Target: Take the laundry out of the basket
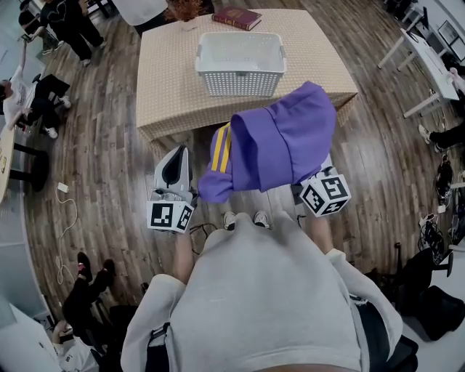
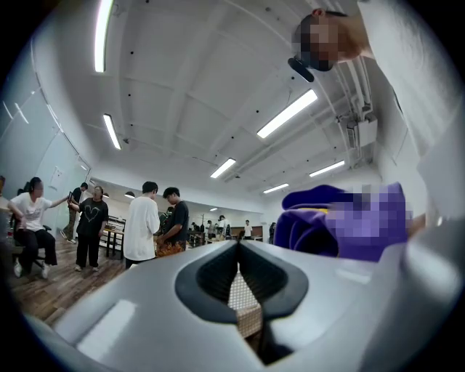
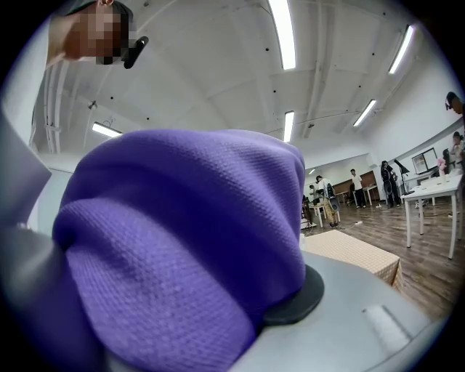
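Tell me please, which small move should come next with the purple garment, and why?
Probably carry the right gripper forward and lower the purple garment onto the bare table beside the basket. The garment hangs clamped in its jaws, clear of the basket, which looks empty.

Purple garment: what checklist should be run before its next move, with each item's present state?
1. Hold on purple garment by right gripper: ok, cloth bunched between its jaws.
2. Depth of that hold: cannot tell, cloth covers the jaw tips.
3. Garment out of basket: ok, held up apart from it.
4. Basket emptied: ok, nothing shows inside.
5. Spare left gripper: ok, jaws together on nothing.
6. Bare table for setting down: ok, left of basket; book lies at far edge.
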`<action>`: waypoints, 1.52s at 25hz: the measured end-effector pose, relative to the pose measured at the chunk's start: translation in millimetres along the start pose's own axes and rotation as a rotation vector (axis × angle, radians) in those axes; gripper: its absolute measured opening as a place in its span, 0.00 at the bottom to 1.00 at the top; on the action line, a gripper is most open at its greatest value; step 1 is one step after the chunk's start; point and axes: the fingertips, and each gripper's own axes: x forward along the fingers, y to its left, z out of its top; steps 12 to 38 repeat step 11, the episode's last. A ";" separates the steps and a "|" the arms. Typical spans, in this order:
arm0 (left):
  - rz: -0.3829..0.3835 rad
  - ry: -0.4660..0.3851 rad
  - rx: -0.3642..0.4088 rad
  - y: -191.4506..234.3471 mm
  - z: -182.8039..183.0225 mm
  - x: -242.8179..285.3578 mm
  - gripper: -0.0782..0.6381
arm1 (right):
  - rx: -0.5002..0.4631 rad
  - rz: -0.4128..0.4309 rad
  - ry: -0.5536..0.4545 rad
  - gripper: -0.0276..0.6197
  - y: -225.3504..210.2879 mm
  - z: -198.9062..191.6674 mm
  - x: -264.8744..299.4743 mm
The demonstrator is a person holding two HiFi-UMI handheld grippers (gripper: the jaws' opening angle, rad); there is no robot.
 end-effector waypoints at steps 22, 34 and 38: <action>-0.012 -0.002 0.006 -25.8 0.6 2.2 0.12 | 0.003 0.017 -0.009 0.39 -9.9 1.9 -11.9; -0.012 -0.002 0.006 -25.8 0.6 2.2 0.12 | 0.003 0.017 -0.009 0.39 -9.9 1.9 -11.9; -0.012 -0.002 0.006 -25.8 0.6 2.2 0.12 | 0.003 0.017 -0.009 0.39 -9.9 1.9 -11.9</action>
